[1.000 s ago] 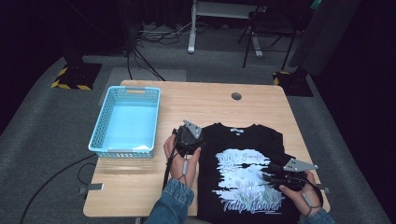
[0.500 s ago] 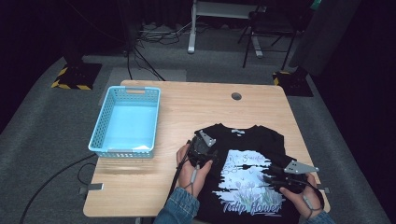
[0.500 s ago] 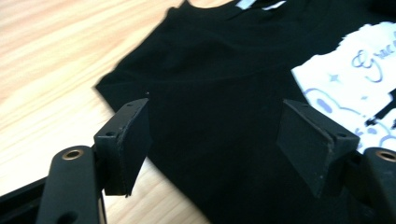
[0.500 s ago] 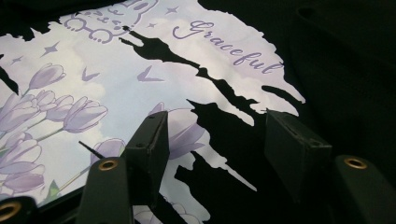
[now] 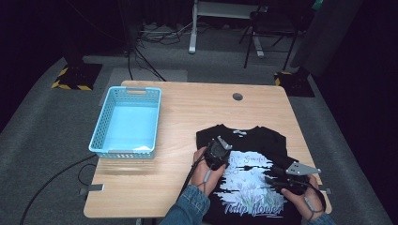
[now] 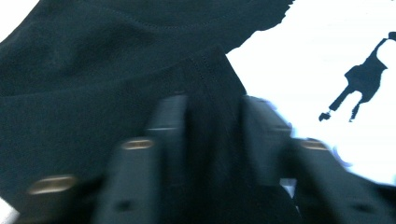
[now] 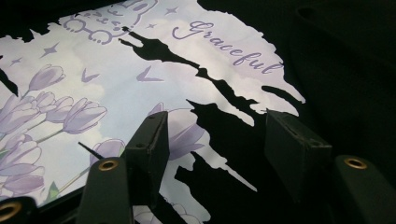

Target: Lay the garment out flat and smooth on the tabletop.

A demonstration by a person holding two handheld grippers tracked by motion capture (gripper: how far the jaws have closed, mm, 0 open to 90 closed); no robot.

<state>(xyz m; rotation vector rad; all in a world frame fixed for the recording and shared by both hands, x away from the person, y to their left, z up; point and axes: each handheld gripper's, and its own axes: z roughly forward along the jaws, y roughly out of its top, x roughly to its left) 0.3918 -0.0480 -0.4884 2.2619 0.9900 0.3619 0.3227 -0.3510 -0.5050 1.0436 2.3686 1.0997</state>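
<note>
My black T-shirt point(image 5: 256, 140) lies flat on the wooden table point(image 5: 187, 112). My left gripper point(image 6: 212, 135) has just been closing, pinching its folded cloth. My right gripper point(image 7: 215, 149) hovers open above the tulip print point(image 7: 70, 112).

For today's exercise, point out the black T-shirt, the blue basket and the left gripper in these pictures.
black T-shirt point(image 5: 267, 140): high view, plain black cloth near its collar.
blue basket point(image 5: 105, 125): high view, its left latticed wall.
left gripper point(image 6: 212, 135): left gripper view, midway between its fingers, over a fold of cloth.
</note>
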